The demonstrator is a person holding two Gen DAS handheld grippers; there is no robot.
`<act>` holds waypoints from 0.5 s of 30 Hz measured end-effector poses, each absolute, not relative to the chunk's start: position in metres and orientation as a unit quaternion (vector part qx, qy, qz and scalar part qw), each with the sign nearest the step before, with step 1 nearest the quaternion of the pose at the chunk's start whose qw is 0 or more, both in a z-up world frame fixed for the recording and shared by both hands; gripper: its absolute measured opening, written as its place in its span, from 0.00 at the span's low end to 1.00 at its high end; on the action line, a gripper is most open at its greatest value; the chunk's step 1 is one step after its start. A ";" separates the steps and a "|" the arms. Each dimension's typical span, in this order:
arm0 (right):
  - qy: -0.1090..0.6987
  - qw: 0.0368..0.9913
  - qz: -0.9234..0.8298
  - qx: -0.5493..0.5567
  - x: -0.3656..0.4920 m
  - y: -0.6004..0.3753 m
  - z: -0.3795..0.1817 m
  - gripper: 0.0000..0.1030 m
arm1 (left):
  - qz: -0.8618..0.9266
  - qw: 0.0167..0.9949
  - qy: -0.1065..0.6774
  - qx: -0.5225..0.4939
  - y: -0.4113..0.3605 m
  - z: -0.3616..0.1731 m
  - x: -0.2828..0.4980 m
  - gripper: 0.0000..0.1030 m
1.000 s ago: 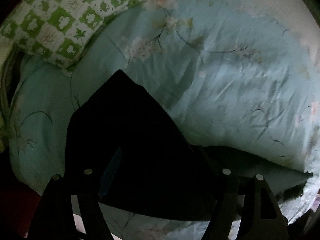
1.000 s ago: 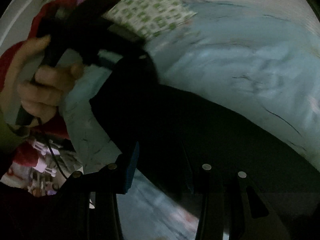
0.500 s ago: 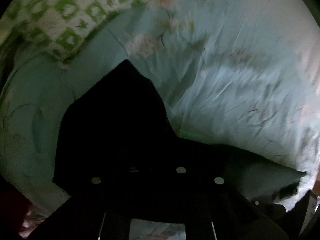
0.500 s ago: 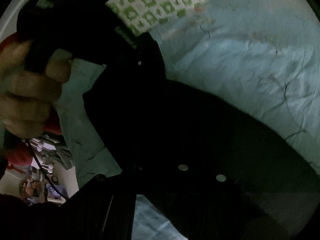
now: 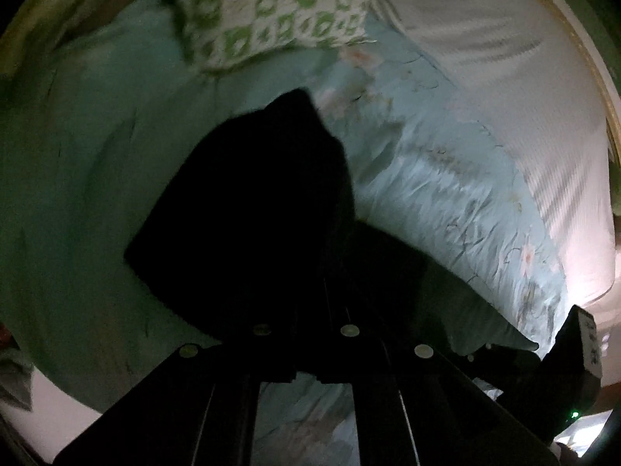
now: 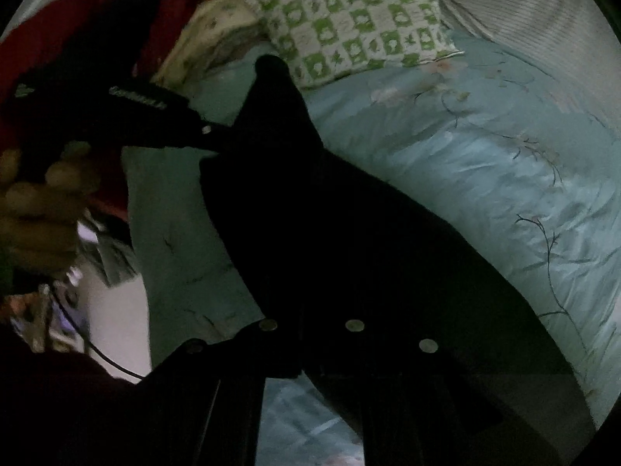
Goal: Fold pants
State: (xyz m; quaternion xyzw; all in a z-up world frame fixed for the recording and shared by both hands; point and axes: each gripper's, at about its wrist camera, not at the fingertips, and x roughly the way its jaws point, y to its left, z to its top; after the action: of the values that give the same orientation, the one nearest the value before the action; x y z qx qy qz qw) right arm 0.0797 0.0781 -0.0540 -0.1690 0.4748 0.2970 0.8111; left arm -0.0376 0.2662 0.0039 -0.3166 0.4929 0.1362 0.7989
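Bed: a wide bed covered by a pale blue-green quilt with a printed flower and branch pattern (image 6: 485,163); it carries everything here.
Pillow: a green and white checked pillow (image 6: 361,23) lies at the far end of the quilt, well apart from my tongs.
Pants: the black fabric pants (image 6: 318,202) lie across the quilt; one dark part points up toward the pillow, the other part runs to the lower right. In the left wrist view the same pants (image 5: 252,209) fill the middle, directly in front of my tongs.
Left tongs: my left tongs (image 5: 306,334) are together. The pants are so dark that I cannot see the pads, but the cloth begins exactly at their tips, so I judge they are clamped on an edge of the pants.
Right tongs: my right tongs (image 6: 310,330) are also together, with the black cloth lying directly at their tips; I judge they pinch the pants too.
Other hand: in the right wrist view my left hand (image 6: 35,202) holds the handle of the left tongs, at the left side of the pants.
Progress: I judge the task is near its beginning. Both grips seem taken, but the pants are still spread and uneven, with no tidy fold visible. What is left: to carry the held edge over the other part, lay it flat, and fold again.
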 end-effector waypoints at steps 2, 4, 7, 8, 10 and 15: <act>0.479 0.805 0.298 -0.180 0.078 0.081 -0.058 0.06 | 0.138 0.795 0.494 -0.322 0.269 -0.005 -0.047 0.03; 0.483 0.799 0.300 -0.196 0.076 0.084 -0.063 0.06 | 0.141 0.791 0.497 -0.327 0.269 -0.015 -0.053 0.03; 0.494 0.789 0.301 -0.208 0.074 0.088 -0.070 0.06 | 0.146 0.783 0.502 -0.336 0.274 -0.028 -0.061 0.03; 0.495 0.788 0.301 -0.209 0.073 0.088 -0.071 0.06 | 0.147 0.781 0.503 -0.340 0.276 -0.031 -0.064 0.03; 0.498 0.784 0.302 -0.214 0.071 0.090 -0.074 0.06 | 0.150 0.777 0.504 -0.346 0.279 -0.036 -0.067 0.03; 0.506 0.777 0.303 -0.220 0.068 0.092 -0.080 0.06 | 0.155 0.777 0.507 -0.339 0.280 -0.042 -0.073 0.04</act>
State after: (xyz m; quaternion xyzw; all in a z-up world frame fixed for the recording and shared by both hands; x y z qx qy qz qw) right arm 0.0681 0.0921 -0.0797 -0.2204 0.5056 0.3034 0.7770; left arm -0.0727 0.2801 -0.0415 -0.3386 0.5069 0.1551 0.7774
